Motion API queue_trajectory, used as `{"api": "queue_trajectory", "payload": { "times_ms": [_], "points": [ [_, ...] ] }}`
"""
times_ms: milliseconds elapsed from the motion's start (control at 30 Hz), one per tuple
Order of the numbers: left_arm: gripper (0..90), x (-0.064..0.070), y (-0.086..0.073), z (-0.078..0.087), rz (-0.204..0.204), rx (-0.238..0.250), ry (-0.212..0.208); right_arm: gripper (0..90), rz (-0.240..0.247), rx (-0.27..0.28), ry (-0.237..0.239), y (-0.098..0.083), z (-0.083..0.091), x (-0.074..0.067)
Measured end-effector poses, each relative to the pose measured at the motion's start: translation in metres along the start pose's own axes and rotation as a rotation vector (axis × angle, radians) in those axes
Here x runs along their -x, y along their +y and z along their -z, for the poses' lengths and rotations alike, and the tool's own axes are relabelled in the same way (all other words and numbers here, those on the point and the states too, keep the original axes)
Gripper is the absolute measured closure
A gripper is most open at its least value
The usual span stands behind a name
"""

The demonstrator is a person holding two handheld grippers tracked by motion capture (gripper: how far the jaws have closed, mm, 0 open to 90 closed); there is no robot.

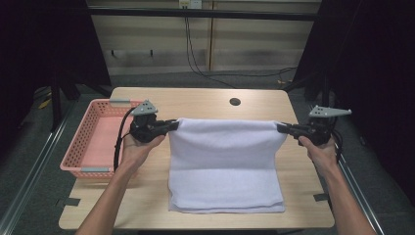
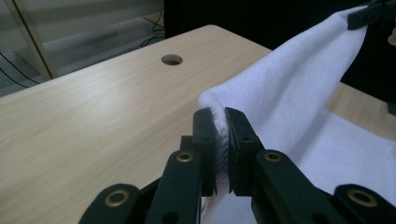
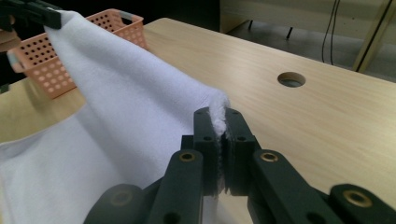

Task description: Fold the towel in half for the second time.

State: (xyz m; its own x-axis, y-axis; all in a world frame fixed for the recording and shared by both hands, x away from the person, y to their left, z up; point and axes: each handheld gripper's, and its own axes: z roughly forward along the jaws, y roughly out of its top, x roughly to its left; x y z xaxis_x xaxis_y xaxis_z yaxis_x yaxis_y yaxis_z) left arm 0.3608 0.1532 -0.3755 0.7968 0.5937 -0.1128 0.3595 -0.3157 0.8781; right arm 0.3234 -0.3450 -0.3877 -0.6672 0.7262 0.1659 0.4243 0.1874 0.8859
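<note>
Both grippers had a corner of the white towel (image 1: 226,164) clamped tight. In the left gripper view the left gripper (image 2: 221,122) showed its black jaws closed on a thin fold of cloth, fuzzy pile squeezed between the pads; the right gripper view showed the right gripper (image 3: 218,120) pinching the opposite corner the same way. Those close views made the bite plain, which the high view could not, since from above the jaws were small and dark against the cloth.

From above, the whole layout came clear instead: the towel's near part lay flat and folded in layers on the wooden table (image 1: 205,100), while its far edge was lifted and stretched fairly taut between the two grippers, sagging a little in the middle. Its cloth was plain white, soft and slightly fluffy, with no pattern.

Farther off, a pink basket (image 1: 82,139) sat at the table's left edge, just beside the person's left hand (image 1: 138,148). Beyond the towel, a round hole (image 1: 235,102) pierced the tabletop near the far edge.
</note>
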Motion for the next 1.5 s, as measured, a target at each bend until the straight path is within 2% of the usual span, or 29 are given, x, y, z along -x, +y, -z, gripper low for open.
{"api": "queue_trajectory", "payload": {
  "times_ms": [100, 200, 267, 367, 400, 467, 500, 533, 567, 633, 733, 800, 833, 867, 900, 933, 967, 1000, 1067, 1133, 1200, 1233, 1267, 1300, 1333, 1400, 1433, 1467, 1500],
  "points": [
    [83.7, 0.013, -0.009, 0.008, 0.001, 0.026, -0.027, 85.2, 0.007, -0.004, 0.018, -0.011, 0.008, -0.009],
    [83.5, 0.031, -0.021, 0.013, -0.023, 0.005, -0.033, 84.9, 0.018, -0.02, 0.046, -0.023, 0.015, -0.019],
    [83.4, 0.044, -0.032, 0.016, 0.003, 0.028, -0.066, 84.3, 0.03, -0.034, 0.059, -0.032, 0.019, -0.028],
    [83.4, 0.063, -0.053, 0.011, 0.005, 0.005, -0.078, 82.6, 0.036, -0.054, 0.081, -0.05, 0.025, -0.043],
    [83.4, 0.067, -0.06, 0.009, 0.009, -0.007, -0.095, 82.0, 0.032, -0.063, 0.087, -0.057, 0.026, -0.047],
    [83.2, 0.071, -0.076, 0.006, -0.009, -0.044, -0.071, 80.3, 0.029, -0.091, 0.092, -0.072, 0.029, -0.054],
    [83.2, 0.069, -0.084, 0.006, 0.025, -0.056, -0.087, 80.2, 0.023, -0.107, 0.102, -0.08, 0.03, -0.058],
    [83.2, 0.066, -0.091, 0.006, 0.04, -0.073, -0.094, 80.3, 0.029, -0.129, 0.105, -0.087, 0.03, -0.061],
    [83.2, 0.066, -0.096, 0.008, 0.027, -0.095, -0.08, 80.1, 0.029, -0.143, 0.103, -0.094, 0.032, -0.064],
    [83.1, 0.066, -0.104, 0.014, 0.04, -0.129, -0.107, 80.1, 0.015, -0.157, 0.116, -0.105, 0.036, -0.066],
    [82.7, 0.076, -0.119, 0.021, 0.007, -0.182, -0.118, 78.4, 0.009, -0.191, 0.133, -0.115, 0.042, -0.07],
    [82.4, 0.083, -0.125, 0.025, -0.013, -0.196, -0.133, 78.2, 0.01, -0.224, 0.141, -0.122, 0.046, -0.073],
    [81.3, 0.087, -0.128, 0.028, -0.028, -0.197, -0.115, 76.3, 0.016, -0.235, 0.137, -0.126, 0.048, -0.074],
    [81.0, 0.089, -0.132, 0.033, -0.028, -0.166, -0.122, 74.3, 0.009, -0.244, 0.137, -0.129, 0.05, -0.076],
    [80.2, 0.089, -0.134, 0.034, -0.013, -0.187, -0.154, 73.3, 0.011, -0.251, 0.153, -0.133, 0.051, -0.079],
    [79.3, 0.089, -0.136, 0.035, -0.019, -0.202, -0.145, 70.6, 0.016, -0.259, 0.151, -0.135, 0.054, -0.082],
    [77.3, 0.088, -0.137, 0.037, -0.012, -0.197, -0.139, 69.2, 0.013, -0.259, 0.152, -0.137, 0.055, -0.085],
    [73.5, 0.085, -0.137, 0.039, -0.002, -0.2, -0.153, 67.5, 0.017, -0.256, 0.159, -0.139, 0.057, -0.088],
    [65.8, 0.08, -0.133, 0.044, 0.003, -0.168, -0.139, 63.0, 0.012, -0.237, 0.144, -0.137, 0.062, -0.092],
    [63.3, 0.074, -0.128, 0.044, 0.008, -0.156, -0.124, 64.0, 0.023, -0.211, 0.127, -0.132, 0.065, -0.095],
    [61.4, 0.068, -0.122, 0.037, 0.0, -0.167, -0.128, 66.1, 0.022, -0.192, 0.113, -0.125, 0.062, -0.096],
    [59.3, 0.064, -0.116, 0.034, -0.008, -0.166, -0.123, 66.4, 0.031, -0.193, 0.091, -0.121, 0.059, -0.097],
    [58.6, 0.06, -0.11, 0.031, 0.017, -0.147, -0.132, 67.8, 0.031, -0.189, 0.077, -0.117, 0.054, -0.098],
    [58.6, 0.056, -0.105, 0.027, 0.044, -0.133, -0.153, 68.6, 0.032, -0.175, 0.081, -0.114, 0.048, -0.1],
    [58.8, 0.054, -0.102, 0.02, 0.036, -0.137, -0.147, 68.7, 0.025, -0.16, 0.085, -0.11, 0.042, -0.102],
    [60.7, 0.052, -0.1, 0.007, 0.006, -0.182, -0.136, 70.0, 0.036, -0.156, 0.098, -0.104, 0.026, -0.11],
    [61.6, 0.051, -0.102, -0.001, 0.005, -0.211, -0.154, 70.0, 0.036, -0.16, 0.104, -0.102, 0.017, -0.114],
    [63.3, 0.051, -0.104, -0.006, -0.018, -0.229, -0.138, 70.7, 0.038, -0.171, 0.111, -0.101, 0.008, -0.117],
    [64.1, 0.049, -0.107, -0.009, -0.004, -0.23, -0.127, 71.0, 0.041, -0.183, 0.123, -0.101, -0.002, -0.121]
  ]
}}
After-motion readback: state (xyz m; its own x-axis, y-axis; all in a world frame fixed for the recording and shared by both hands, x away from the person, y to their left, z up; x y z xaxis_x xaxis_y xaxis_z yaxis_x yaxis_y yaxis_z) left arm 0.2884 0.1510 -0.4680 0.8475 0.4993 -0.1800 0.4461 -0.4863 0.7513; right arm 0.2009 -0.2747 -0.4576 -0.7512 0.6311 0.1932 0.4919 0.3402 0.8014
